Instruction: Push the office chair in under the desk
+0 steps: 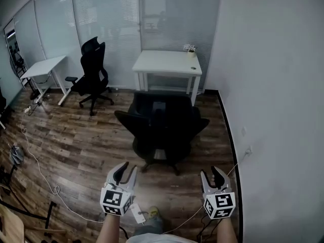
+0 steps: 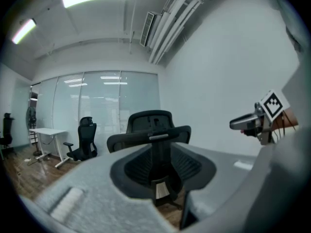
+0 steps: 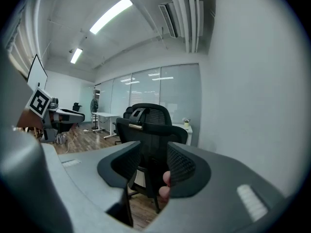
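Observation:
A black office chair [image 1: 162, 128] stands on the wood floor with its back toward me, a short way in front of the white desk [image 1: 167, 62] by the glass wall. My left gripper [image 1: 127, 169] and right gripper [image 1: 210, 172] hover side by side near my body, both short of the chair and touching nothing. Each is open with an empty gap between its jaws. The left gripper view looks through its jaws at the chair's backrest [image 2: 154, 130]. Through the right gripper's jaws I see the same backrest [image 3: 148, 125], and a fingertip shows inside the right jaw.
A second black chair [image 1: 92, 75] and another white desk [image 1: 44, 67] stand at the far left. Cables [image 1: 30, 151] trail over the floor on the left. A small plant [image 1: 191, 49] sits on the near desk. A white wall [image 1: 273, 110] runs along the right.

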